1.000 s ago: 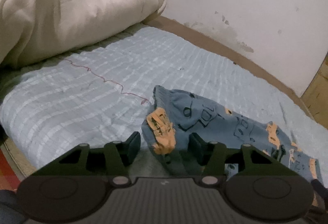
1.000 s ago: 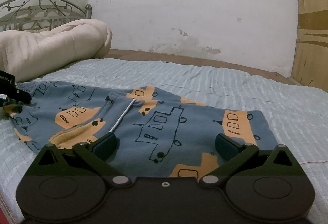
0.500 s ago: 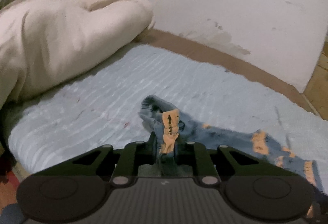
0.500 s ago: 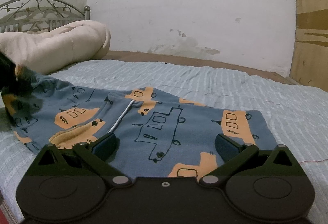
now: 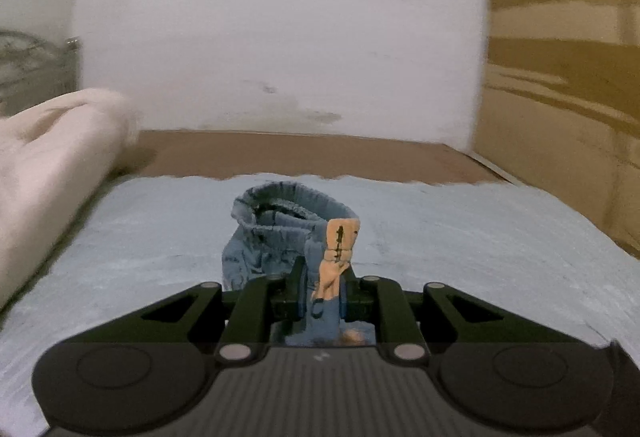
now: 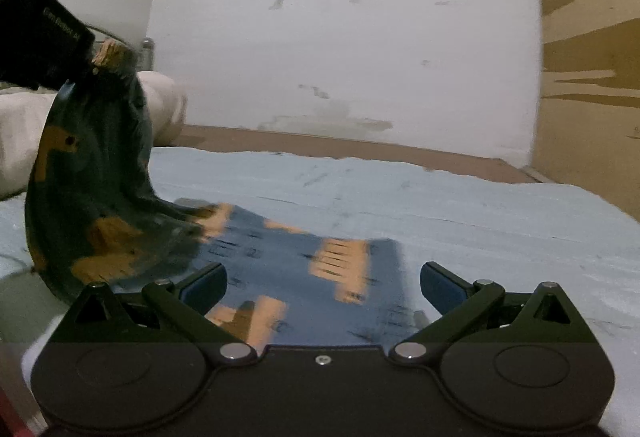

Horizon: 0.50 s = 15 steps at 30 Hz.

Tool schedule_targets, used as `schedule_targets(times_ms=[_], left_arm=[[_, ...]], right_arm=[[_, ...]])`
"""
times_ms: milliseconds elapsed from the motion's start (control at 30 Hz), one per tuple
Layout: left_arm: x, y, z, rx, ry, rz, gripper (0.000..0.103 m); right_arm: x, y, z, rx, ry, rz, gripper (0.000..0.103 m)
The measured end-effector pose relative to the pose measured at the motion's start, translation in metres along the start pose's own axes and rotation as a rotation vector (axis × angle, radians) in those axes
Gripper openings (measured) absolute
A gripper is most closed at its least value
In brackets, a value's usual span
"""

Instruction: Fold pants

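Observation:
The pants point(image 6: 320, 261) are blue with orange vehicle prints and lie on the light blue bed sheet point(image 6: 460, 205). My left gripper point(image 5: 322, 287) is shut on the waistband end of the pants point(image 5: 292, 233) and holds it raised off the bed. In the right wrist view that lifted end point(image 6: 92, 173) hangs from the left gripper point(image 6: 90, 63) at the upper left. My right gripper point(image 6: 323, 283) is open and empty, low over the flat part of the pants near the bed's front edge.
A cream duvet point(image 5: 48, 165) is bunched at the left end of the bed. A white wall point(image 5: 280, 37) stands behind, a wooden panel point(image 5: 560, 97) at the right. A metal headboard point(image 5: 32, 65) shows at the far left.
My left gripper closed on the waistband end and lifted it well above the bed. The right gripper stayed open and shifted slightly over the pants.

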State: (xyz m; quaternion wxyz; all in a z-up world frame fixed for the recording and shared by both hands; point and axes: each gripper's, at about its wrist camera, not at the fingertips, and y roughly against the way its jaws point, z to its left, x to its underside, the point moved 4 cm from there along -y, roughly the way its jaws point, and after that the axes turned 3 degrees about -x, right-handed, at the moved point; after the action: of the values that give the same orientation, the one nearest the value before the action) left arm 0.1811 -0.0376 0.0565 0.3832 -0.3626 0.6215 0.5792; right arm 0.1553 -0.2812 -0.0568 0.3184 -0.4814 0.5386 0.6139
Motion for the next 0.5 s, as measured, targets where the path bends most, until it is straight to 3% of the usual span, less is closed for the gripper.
schedule_targets(times_ms=[233, 400, 500], left_arm=[[0.02, -0.023, -0.078, 0.193, -0.103, 0.116, 0.016], [0.053, -0.047, -0.109, 0.203, -0.144, 0.207, 0.017], [0.065, -0.053, -0.118, 0.192, -0.148, 0.226, 0.025]], right_arm=[[0.019, 0.037, -0.061, 0.155, -0.034, 0.017, 0.102], [0.031, 0.055, -0.092, 0.241, -0.098, 0.008, 0.102], [0.038, 0.058, -0.104, 0.262, -0.128, 0.012, 0.102]])
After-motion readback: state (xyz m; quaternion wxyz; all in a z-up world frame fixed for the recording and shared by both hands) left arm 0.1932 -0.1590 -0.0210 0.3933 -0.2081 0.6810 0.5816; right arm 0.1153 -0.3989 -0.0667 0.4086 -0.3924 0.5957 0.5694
